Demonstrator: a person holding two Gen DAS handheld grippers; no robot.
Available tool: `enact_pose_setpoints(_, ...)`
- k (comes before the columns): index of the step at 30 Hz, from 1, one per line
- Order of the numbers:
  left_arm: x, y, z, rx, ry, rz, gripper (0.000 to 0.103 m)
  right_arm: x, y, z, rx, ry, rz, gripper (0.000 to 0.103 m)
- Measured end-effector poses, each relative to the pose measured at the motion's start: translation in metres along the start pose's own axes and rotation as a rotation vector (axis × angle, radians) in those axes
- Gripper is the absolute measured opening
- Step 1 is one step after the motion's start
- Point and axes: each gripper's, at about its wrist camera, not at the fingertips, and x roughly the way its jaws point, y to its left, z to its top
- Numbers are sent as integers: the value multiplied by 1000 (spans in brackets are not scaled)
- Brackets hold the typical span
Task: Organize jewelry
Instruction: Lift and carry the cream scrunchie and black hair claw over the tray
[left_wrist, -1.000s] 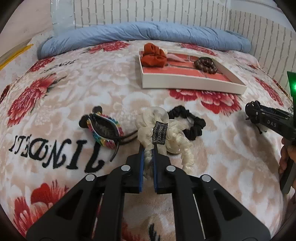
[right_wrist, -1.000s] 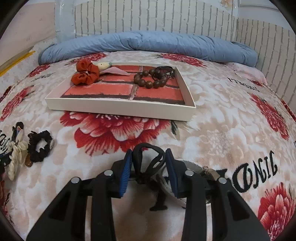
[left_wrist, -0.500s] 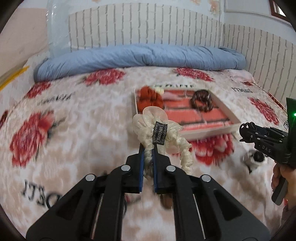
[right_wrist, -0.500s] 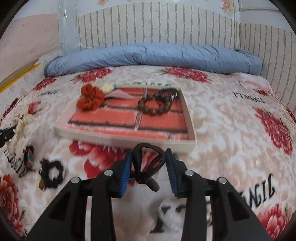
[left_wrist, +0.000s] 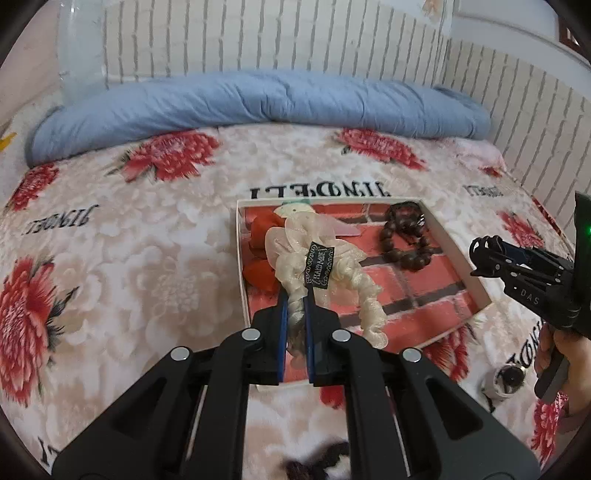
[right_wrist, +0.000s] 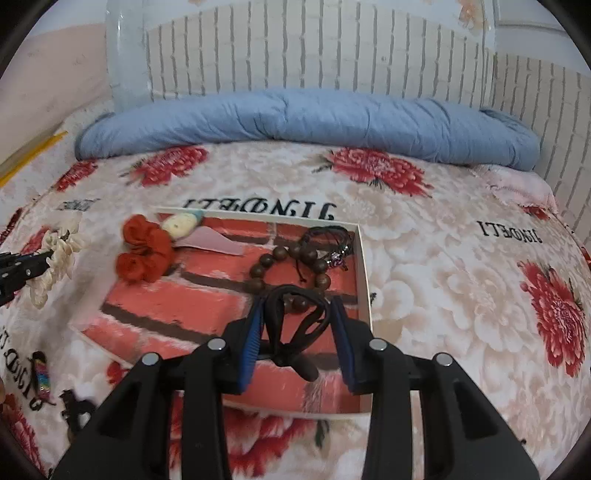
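My left gripper (left_wrist: 295, 308) is shut on a cream ruffled scrunchie (left_wrist: 291, 258) with a black label, which hangs above the left part of a white-rimmed tray (left_wrist: 240, 266) with a red brick print. In the tray lie a red scrunchie (left_wrist: 258, 275) and a brown bead bracelet (left_wrist: 406, 251). My right gripper (right_wrist: 297, 314) is shut on a black cord loop (right_wrist: 295, 321) above the tray's (right_wrist: 364, 277) near right part, just in front of the bead bracelet (right_wrist: 288, 266). The red scrunchie (right_wrist: 142, 254) lies at the tray's left. Each gripper shows at the edge of the other's view.
A flowered blanket covers the bed. A rolled blue quilt (right_wrist: 303, 118) lies at the back below a white brick wall. On the blanket lie a multicoloured band (right_wrist: 38, 373), a black scrunchie (right_wrist: 77, 406) and a small round item (left_wrist: 509, 376). A hand (left_wrist: 554, 354) holds the right gripper.
Both grippers have lifted off the blanket and moved forward to above the tray, the left with the cream scrunchie, the right with the black cord loop. The other pieces stay on the blanket.
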Motion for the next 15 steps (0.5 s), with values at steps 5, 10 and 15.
enact_pose_setpoints(5,42,7,10,35,73,38,6,34,-9,2,-17,49,-21,37)
enact_pose_setpoints(10,75,11,16,27,106,37,6,62,-14,5,-15,84,-38,37)
enact_pose_setpoints(15,99,5,21,42,129,50,6,79,-13,10,-24,90,-54,37)
